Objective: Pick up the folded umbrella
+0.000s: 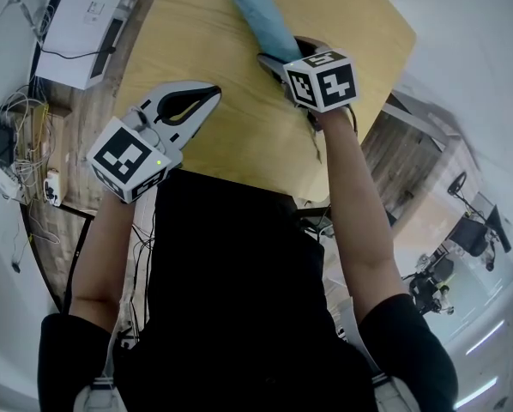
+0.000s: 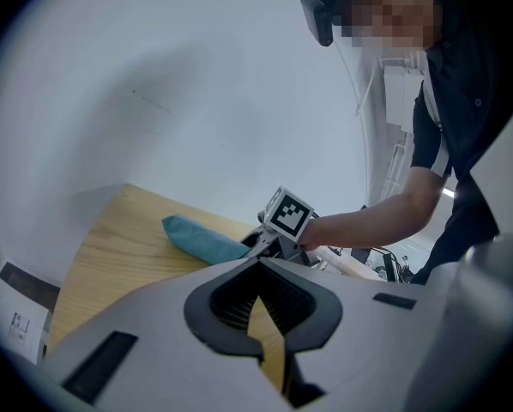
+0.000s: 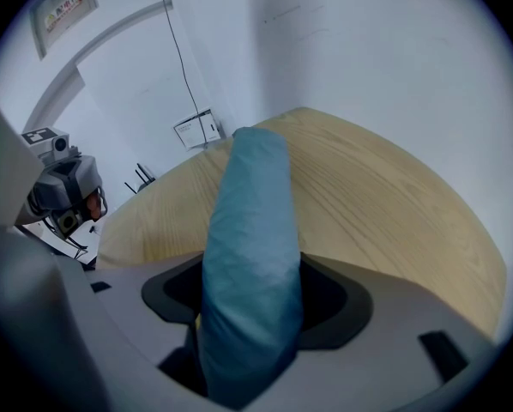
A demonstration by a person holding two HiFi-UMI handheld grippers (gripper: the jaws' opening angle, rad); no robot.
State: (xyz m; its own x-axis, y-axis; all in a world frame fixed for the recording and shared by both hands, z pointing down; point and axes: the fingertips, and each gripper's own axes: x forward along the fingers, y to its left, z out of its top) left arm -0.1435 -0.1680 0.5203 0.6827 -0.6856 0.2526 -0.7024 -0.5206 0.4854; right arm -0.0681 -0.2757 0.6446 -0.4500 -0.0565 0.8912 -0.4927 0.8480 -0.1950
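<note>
Umbrella point(image 1: 261, 15) runs straight away from us; right gripper point(image 1: 284, 58) straddles its near end, jaws snug on both flanks. Left gripper point(image 1: 212, 94) closed, empty, farther off.

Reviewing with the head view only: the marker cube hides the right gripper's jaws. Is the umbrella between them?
Observer: Yes; the right gripper view shows the folded umbrella running between the jaws of the right gripper, both against its fabric.
Operator: And the other one?
Observer: Its own view shows the left gripper shut on nothing, with a sliver of the table showing through.
</note>
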